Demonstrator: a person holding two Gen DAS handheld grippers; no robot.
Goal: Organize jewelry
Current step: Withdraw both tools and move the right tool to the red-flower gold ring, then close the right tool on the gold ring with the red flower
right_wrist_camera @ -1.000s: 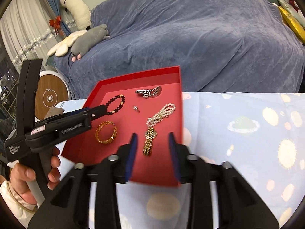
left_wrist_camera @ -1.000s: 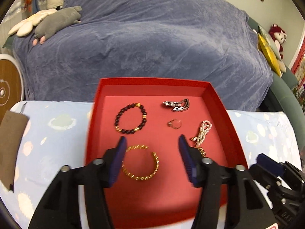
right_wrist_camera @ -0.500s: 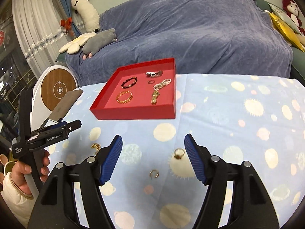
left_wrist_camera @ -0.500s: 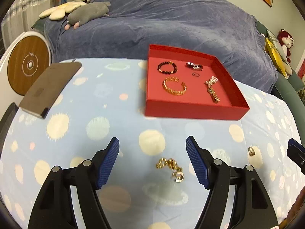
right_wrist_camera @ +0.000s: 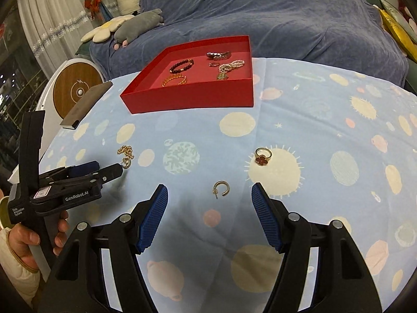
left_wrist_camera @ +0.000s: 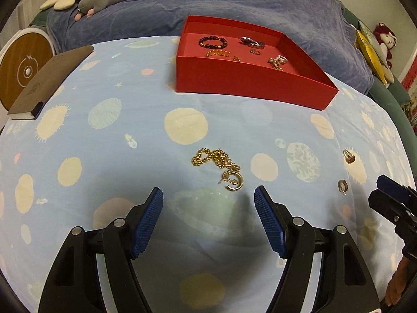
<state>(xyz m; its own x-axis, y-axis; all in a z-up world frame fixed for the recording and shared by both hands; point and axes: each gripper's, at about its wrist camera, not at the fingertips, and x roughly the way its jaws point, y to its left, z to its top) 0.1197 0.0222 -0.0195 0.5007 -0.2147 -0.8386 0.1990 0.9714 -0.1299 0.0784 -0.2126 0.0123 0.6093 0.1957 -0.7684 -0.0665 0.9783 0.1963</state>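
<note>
A red tray (left_wrist_camera: 234, 78) (right_wrist_camera: 187, 99) at the far side of the table holds a dark bead bracelet (left_wrist_camera: 212, 42), a gold bangle (left_wrist_camera: 217, 53), a pearl strand (right_wrist_camera: 232, 65) and other pieces. A gold chain with a crescent pendant (left_wrist_camera: 221, 164) (right_wrist_camera: 126, 154) lies on the cloth just ahead of my open left gripper (left_wrist_camera: 208, 203). A gold hoop earring (right_wrist_camera: 221, 187) lies just ahead of my open right gripper (right_wrist_camera: 209, 198). A gold ring with a red clover (right_wrist_camera: 263, 156) (left_wrist_camera: 349, 156) lies farther right. Both grippers are empty.
The table carries a light blue cloth with planet prints (left_wrist_camera: 104, 109). A brown notebook (left_wrist_camera: 49, 78) lies at its left edge, next to a round wooden disc (left_wrist_camera: 23, 67). A blue-covered sofa (left_wrist_camera: 234, 0) with plush toys stands behind the table.
Both grippers pulled back from the red tray toward the near side of the table and dropped lower. The right gripper opened wider. The loose chain, earring and ring came into view.
</note>
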